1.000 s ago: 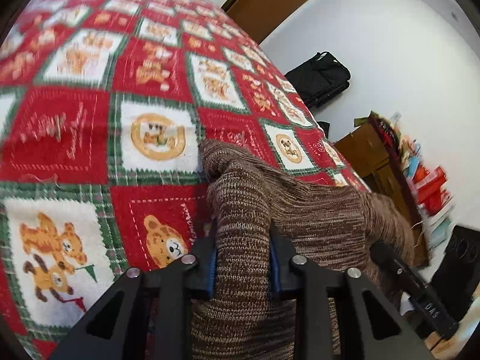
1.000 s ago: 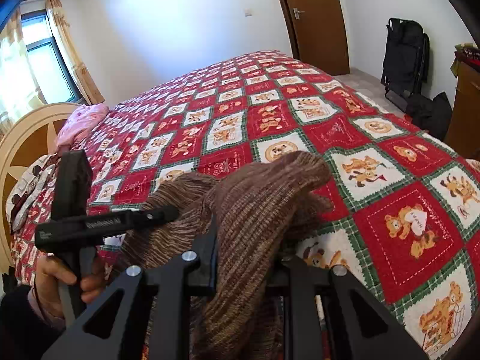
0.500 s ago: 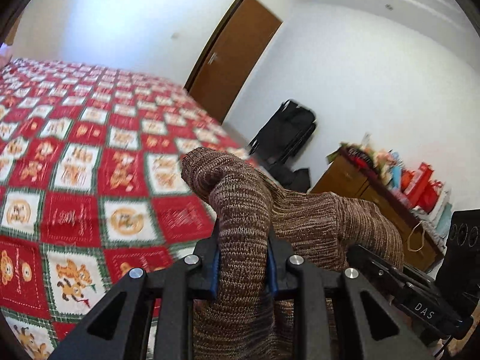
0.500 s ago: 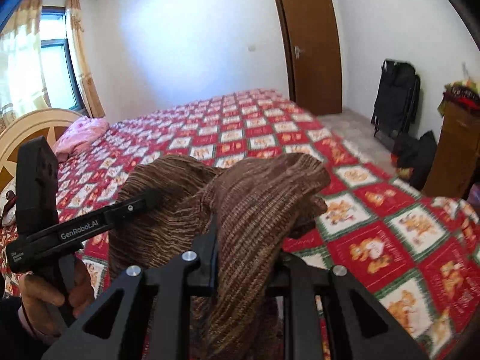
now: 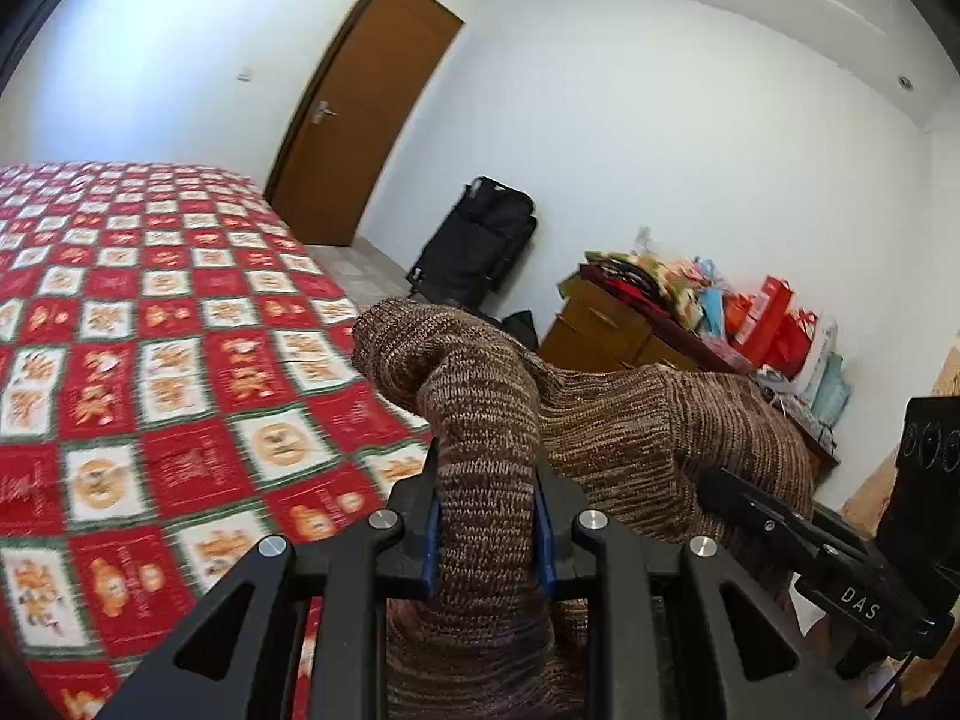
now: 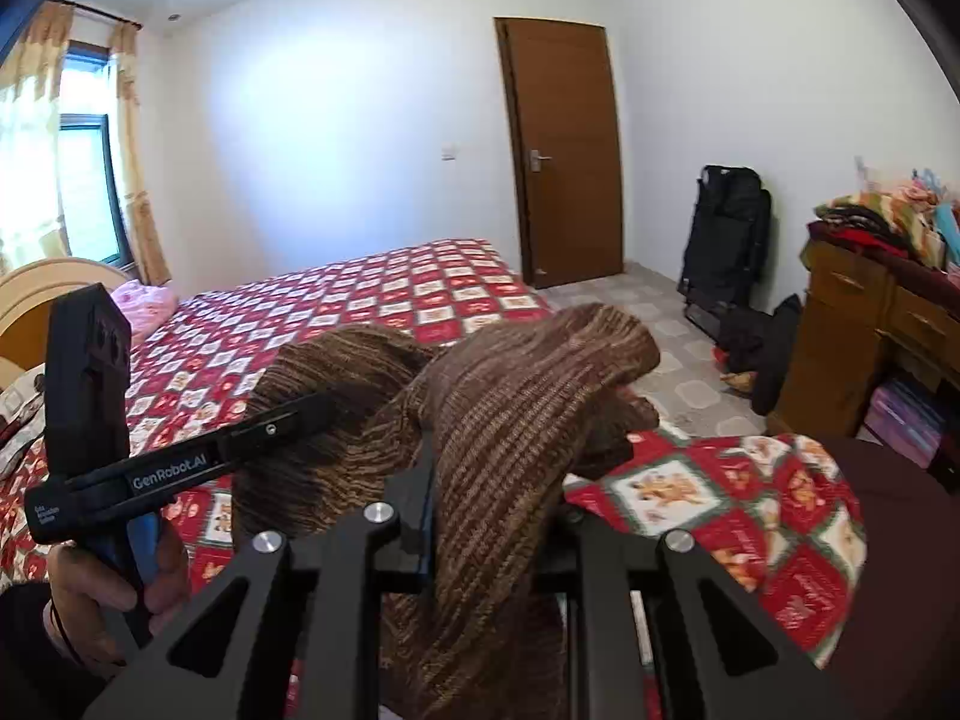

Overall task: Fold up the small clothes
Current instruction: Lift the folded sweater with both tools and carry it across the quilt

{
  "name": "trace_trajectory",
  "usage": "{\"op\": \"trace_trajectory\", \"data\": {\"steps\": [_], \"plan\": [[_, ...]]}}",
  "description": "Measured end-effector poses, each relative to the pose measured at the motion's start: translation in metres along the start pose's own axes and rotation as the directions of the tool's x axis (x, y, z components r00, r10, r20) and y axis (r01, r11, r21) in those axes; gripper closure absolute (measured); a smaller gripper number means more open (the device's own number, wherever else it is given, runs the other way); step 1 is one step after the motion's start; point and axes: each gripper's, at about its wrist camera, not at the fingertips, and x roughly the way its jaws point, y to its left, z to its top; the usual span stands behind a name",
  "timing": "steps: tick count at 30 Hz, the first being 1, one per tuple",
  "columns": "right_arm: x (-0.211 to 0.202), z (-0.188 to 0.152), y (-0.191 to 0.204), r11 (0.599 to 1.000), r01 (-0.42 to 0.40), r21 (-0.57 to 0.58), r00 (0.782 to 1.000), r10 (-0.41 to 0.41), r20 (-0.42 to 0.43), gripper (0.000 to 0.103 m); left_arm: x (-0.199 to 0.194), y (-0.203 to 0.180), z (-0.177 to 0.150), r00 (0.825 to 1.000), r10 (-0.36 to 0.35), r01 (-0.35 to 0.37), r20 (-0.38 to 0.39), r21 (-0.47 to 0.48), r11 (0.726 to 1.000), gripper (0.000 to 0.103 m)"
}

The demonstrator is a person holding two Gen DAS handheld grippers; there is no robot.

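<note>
left gripper (image 5: 486, 516): jaws narrow, clamped on a bunched fold of the brown knit garment (image 5: 600, 420); the blue pads press the knit from both sides.
right gripper (image 6: 486, 516): jaws narrow too, pinching another fold of the same garment (image 6: 510, 420); the knit spills over the top of the jaws and hides the right finger's pad.
garment position: held up in the air between the two grippers, above the near edge of the bed (image 5: 150, 360); it drapes from one grip across to the other and hangs down below both.
garment look: thick ribbed knit in mixed brown and tan stripes, with a rolled edge poking forward past each pair of jaws.
other gripper seen: in the left wrist view the right gripper's black body shows at lower right against the knit; in the right wrist view the left gripper shows at left, held by a hand (image 6: 108, 588).
bed: covered by a red, white and green checked quilt with bear pictures; a pink pillow (image 6: 147, 309) lies near the headboard.
room: a brown door (image 6: 564, 150) is closed, a black bag (image 6: 729, 240) leans on the white wall, and a wooden dresser (image 6: 858, 324) carries a heap of coloured things.
focus: the quilt in the left wrist view is slightly blurred.
</note>
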Motion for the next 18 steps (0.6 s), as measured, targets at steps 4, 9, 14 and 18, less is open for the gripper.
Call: {"op": "trace_trajectory", "data": {"steps": [4, 9, 14, 18], "plan": [[0.001, 0.006, -0.019, 0.999, 0.037, -0.005, 0.999, -0.037, -0.002, 0.081, 0.022, -0.016, -0.003, 1.000, 0.001, -0.001, -0.024, -0.015, 1.000, 0.079], [0.013, 0.003, -0.047, 0.998, 0.036, 0.047, 0.999, -0.035, -0.026, 0.081, 0.046, -0.023, -0.011, 0.998, 0.031, -0.032, -0.055, -0.026, 0.999, 0.079], [0.035, -0.004, -0.069, 0.998, 0.031, 0.047, 0.996, -0.027, -0.085, 0.081, 0.075, -0.013, -0.017, 0.994, 0.079, -0.084, -0.076, -0.071, 0.994, 0.079], [0.057, -0.007, -0.079, 0.999, 0.031, 0.039, 0.992, -0.026, -0.125, 0.081, 0.100, -0.006, -0.020, 0.990, 0.108, -0.119, -0.094, -0.112, 0.987, 0.079]]}}
